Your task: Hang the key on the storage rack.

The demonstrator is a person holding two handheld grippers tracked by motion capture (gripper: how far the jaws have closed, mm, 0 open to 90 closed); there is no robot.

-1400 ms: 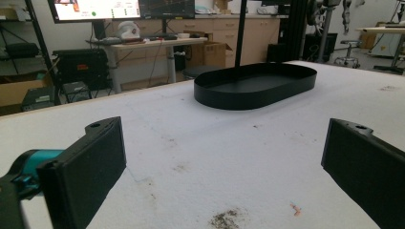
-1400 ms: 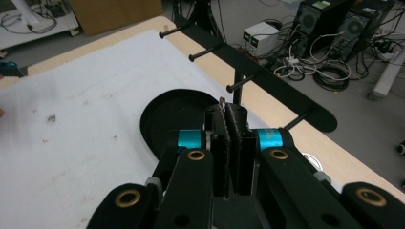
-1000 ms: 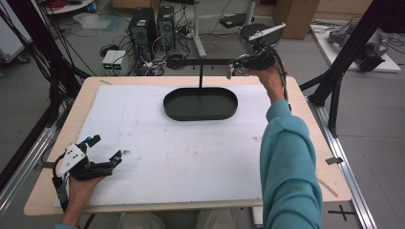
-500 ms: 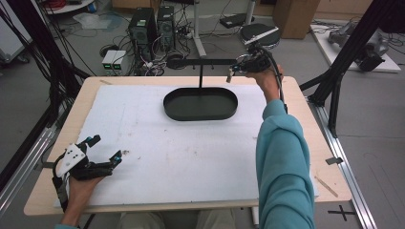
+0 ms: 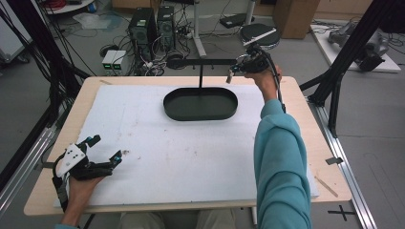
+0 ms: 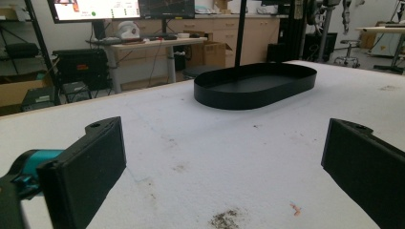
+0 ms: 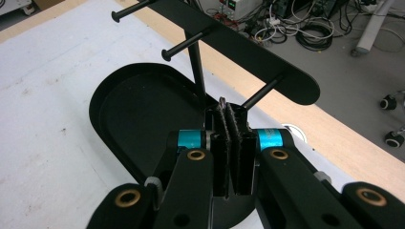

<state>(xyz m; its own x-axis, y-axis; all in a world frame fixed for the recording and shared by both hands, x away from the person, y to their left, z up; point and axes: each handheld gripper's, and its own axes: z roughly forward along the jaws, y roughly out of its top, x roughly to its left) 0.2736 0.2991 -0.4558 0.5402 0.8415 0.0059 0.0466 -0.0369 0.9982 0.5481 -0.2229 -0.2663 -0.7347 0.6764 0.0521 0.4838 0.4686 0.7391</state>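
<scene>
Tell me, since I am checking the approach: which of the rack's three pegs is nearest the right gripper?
The peg at the bar's rounded end, just beyond the right gripper; the other two pegs sit farther along the bar.

- Bare white worktop [image 5: 191, 157] lies open from centre to 6 o'clock.
- Black oval tray [image 5: 200, 103] at 12 o'clock, its upright post and pegged crossbar [image 7: 239, 43] block overhead passage.

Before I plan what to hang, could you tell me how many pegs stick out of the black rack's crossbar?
3 pegs: one at the far end, one near the upright post, and one near the rounded near end, just above the right gripper. Others may be out of frame.
</scene>
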